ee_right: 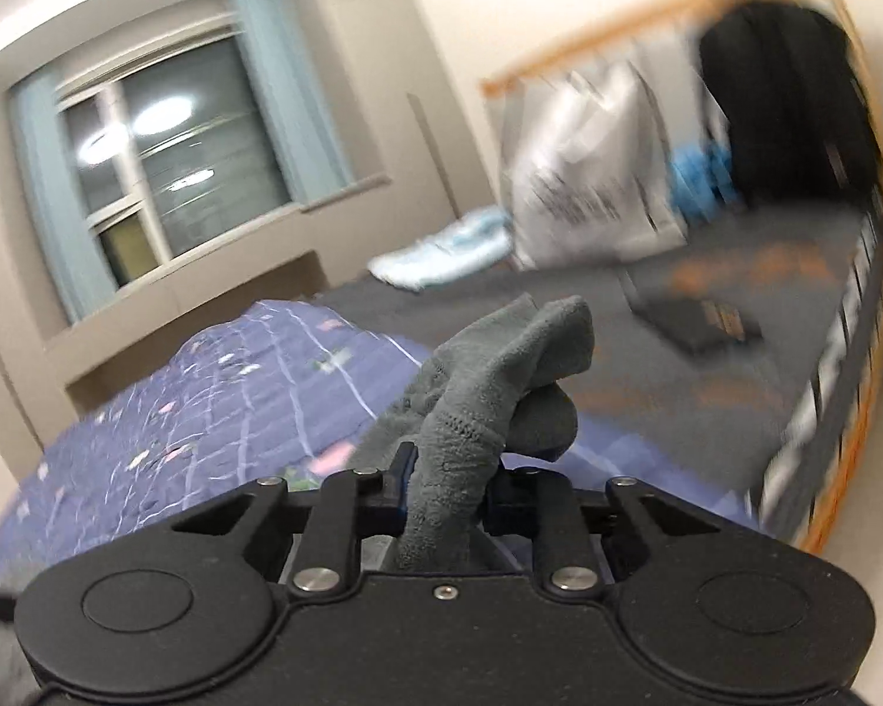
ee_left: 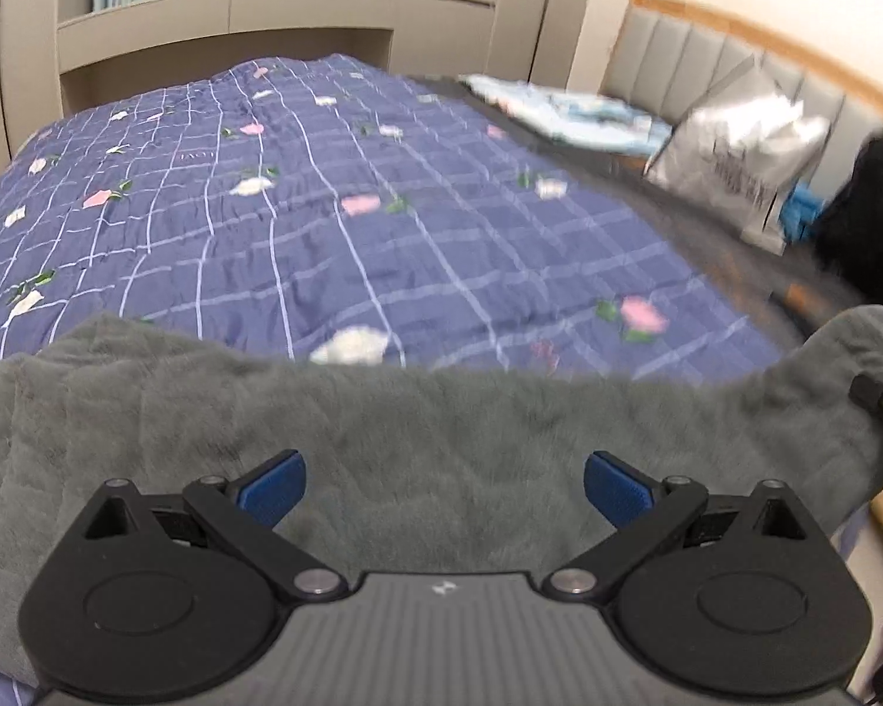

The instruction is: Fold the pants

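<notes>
The grey fleece pants (ee_left: 382,423) lie spread across the near edge of the bed, under and ahead of my left gripper (ee_left: 444,491). The left gripper is open, its blue pads (ee_left: 274,491) wide apart just above the fabric, holding nothing. My right gripper (ee_right: 444,485) is shut on a bunched corner of the pants (ee_right: 488,365) and holds it lifted above the bed. That raised corner also shows at the right edge of the left wrist view (ee_left: 853,353), with part of the right gripper (ee_left: 880,403) on it.
The bed has a purple checked quilt with flowers (ee_left: 324,206). At the headboard (ee_left: 706,53) lie a light blue folded cloth (ee_left: 565,109), a white printed bag (ee_left: 736,159), a black bag (ee_left: 871,217) and a dark box (ee_right: 694,323). A window (ee_right: 171,153) is behind.
</notes>
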A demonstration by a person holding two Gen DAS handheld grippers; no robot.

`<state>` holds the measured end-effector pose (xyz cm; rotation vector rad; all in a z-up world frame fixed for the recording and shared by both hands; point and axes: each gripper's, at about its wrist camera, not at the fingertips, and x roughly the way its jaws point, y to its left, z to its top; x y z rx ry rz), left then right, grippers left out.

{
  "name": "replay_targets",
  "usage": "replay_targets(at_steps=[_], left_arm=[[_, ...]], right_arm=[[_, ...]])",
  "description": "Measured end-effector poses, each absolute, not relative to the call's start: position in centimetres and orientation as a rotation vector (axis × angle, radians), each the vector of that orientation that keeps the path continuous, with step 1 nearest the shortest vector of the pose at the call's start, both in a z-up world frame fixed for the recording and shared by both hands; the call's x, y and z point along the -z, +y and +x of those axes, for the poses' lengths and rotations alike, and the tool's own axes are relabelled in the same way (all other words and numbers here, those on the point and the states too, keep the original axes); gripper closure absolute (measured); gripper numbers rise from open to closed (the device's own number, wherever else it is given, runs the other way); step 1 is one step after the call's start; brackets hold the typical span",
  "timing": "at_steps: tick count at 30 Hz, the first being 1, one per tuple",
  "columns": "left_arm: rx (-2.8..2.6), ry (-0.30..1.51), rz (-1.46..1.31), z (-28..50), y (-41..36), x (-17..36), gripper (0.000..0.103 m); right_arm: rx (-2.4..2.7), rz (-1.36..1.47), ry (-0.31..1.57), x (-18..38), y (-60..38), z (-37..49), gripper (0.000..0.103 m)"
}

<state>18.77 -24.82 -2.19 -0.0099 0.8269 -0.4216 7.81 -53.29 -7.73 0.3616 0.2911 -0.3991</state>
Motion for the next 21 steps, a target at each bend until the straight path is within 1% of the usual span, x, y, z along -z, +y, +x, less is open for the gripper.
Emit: replay_targets(at_steps=[3, 7, 11, 16, 21], left_arm=[[0.459, 0.803, -0.151, 19.2, -22.3, 0.1, 0.000], [0.451, 0.780, -0.318, 19.3, -18.3, -2.6, 0.000], [0.410, 0.718, -0.365, 18.8, -14.3, -4.9, 0.000], [0.355, 0.704, -0.355, 18.6, -10.4, -5.8, 0.000], [0.314, 0.778, -0.369, 19.1, -8.6, -2.8, 0.000]], right_arm=[[0.337, 0.219, 0.251, 5.1, -49.9, 8.6, 0.081], [0.220, 0.102, 0.226, 2.8, -44.4, 10.1, 0.082], [0.091, 0.005, 0.235, 2.0, -38.1, 12.0, 0.083], [-0.072, -0.116, 0.289, 3.3, -30.8, 14.0, 0.084], [-0.163, -0.242, 0.403, 6.5, -25.9, 15.2, 0.084]])
